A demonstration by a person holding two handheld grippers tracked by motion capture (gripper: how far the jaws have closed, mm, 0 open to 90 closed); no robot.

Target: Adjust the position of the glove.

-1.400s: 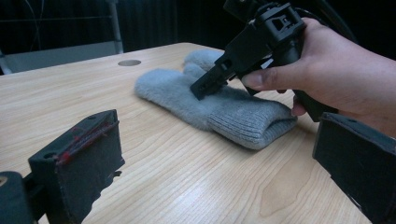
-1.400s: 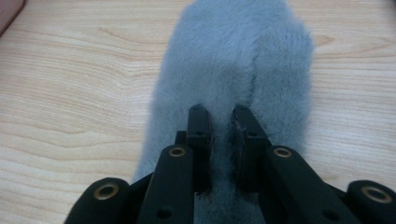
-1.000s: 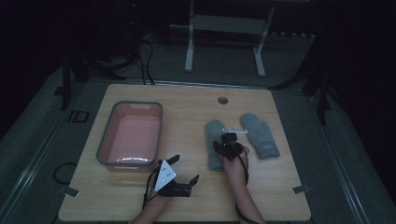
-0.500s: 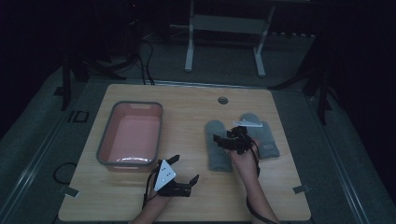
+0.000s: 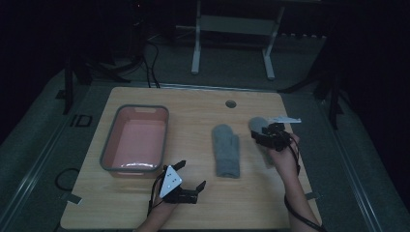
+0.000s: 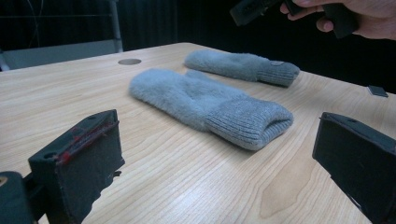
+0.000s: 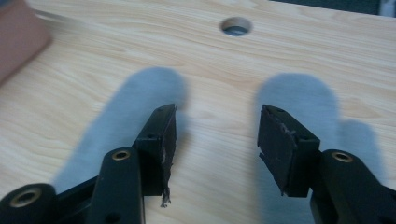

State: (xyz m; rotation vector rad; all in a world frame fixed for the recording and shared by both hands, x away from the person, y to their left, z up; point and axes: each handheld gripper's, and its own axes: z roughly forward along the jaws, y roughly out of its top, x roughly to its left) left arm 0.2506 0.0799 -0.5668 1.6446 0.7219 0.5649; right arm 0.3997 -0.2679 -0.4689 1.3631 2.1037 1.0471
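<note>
We record a wooden table [image 5: 193,104] carrying a pink basin with a grey rim [image 5: 135,140] at the 9 o'clock side and two grey knitted mittens laid flat at the 3 o'clock side. The near mitten [image 5: 226,150] lies at mid-table, its ribbed cuff toward 6 o'clock; the far mitten [image 5: 260,133] lies just beside it toward 3 o'clock, apart from it.

The left gripper [image 5: 189,176] sits low over the table at 6 o'clock, jaws spread wide and empty, facing the near mitten's cuff. The right gripper [image 5: 263,135] hangs above the far mitten, jaws parted and empty; in its own view the jaws frame the bare wood between both mittens. A round cable hole [image 5: 230,104] sits toward 12 o'clock.
</note>
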